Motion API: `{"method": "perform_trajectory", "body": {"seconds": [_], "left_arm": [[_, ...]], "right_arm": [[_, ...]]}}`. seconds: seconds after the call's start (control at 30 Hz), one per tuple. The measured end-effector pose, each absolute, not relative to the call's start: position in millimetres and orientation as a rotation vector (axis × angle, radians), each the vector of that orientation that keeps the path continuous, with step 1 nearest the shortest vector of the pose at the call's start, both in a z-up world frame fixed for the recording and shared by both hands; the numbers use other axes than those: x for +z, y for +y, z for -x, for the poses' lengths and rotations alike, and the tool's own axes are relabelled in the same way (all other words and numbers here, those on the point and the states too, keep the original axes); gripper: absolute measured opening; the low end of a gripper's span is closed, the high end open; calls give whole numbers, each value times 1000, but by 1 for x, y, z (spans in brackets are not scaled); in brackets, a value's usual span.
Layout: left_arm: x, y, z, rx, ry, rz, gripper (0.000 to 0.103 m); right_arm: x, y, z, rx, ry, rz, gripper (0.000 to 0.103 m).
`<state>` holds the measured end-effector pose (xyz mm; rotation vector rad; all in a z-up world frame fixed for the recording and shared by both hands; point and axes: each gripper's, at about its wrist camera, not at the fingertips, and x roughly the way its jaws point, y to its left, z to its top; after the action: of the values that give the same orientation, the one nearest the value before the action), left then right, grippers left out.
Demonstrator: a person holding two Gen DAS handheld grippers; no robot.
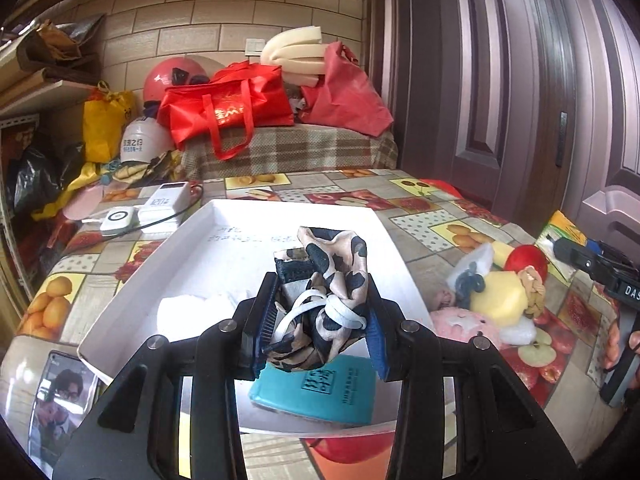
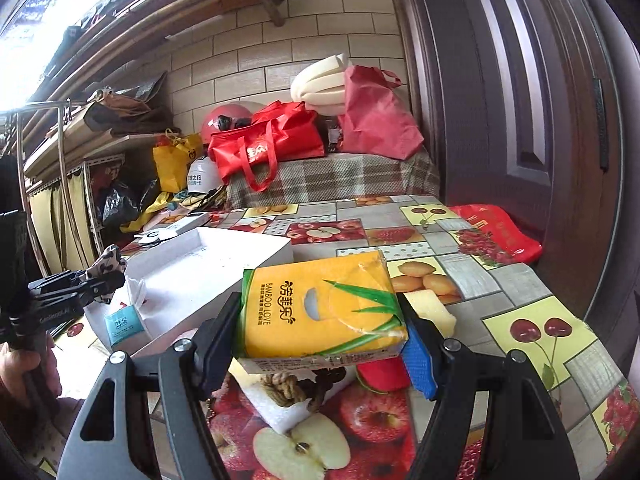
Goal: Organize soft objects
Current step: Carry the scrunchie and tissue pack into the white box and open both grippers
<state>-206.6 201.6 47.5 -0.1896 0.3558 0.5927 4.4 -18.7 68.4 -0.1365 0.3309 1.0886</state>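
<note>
While left gripper (image 1: pixel 320 320) pinched cow-print fabric bundle (image 1: pixel 328 280) between both pads, bundle hung over white tray (image 1: pixel 132 280), above teal packet (image 1: pixel 320 392) at tray's near edge. Right gripper (image 2: pixel 324 328) clamped yellow tissue pack (image 2: pixel 320 312) across its width, above soft toys (image 2: pixel 288 392) on fruit-print tablecloth (image 2: pixel 440 232), right of tray. Red bags (image 2: pixel 272 140) sat on plaid-covered bench beyond table's far edge; brick wall behind.

Daylight blows out the upper-left corner of the right wrist view; both fisheye views bend and darken at their edges.
</note>
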Motion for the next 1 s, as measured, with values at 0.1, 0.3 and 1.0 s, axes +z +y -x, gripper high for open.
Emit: {"method": "perform_trajectory", "body": {"seconds": [0.1,0.3,1.0], "left_arm": [[47,217,216,642,348,215,39],[42,241,228,688,345,313,39],[43,271,193,716,369,273,39]], "right_arm": [[66,-6,7,1130,326,176,72],[57,27,35,1236,322,256,72],[49,125,81,1315,371,308,72]]}}
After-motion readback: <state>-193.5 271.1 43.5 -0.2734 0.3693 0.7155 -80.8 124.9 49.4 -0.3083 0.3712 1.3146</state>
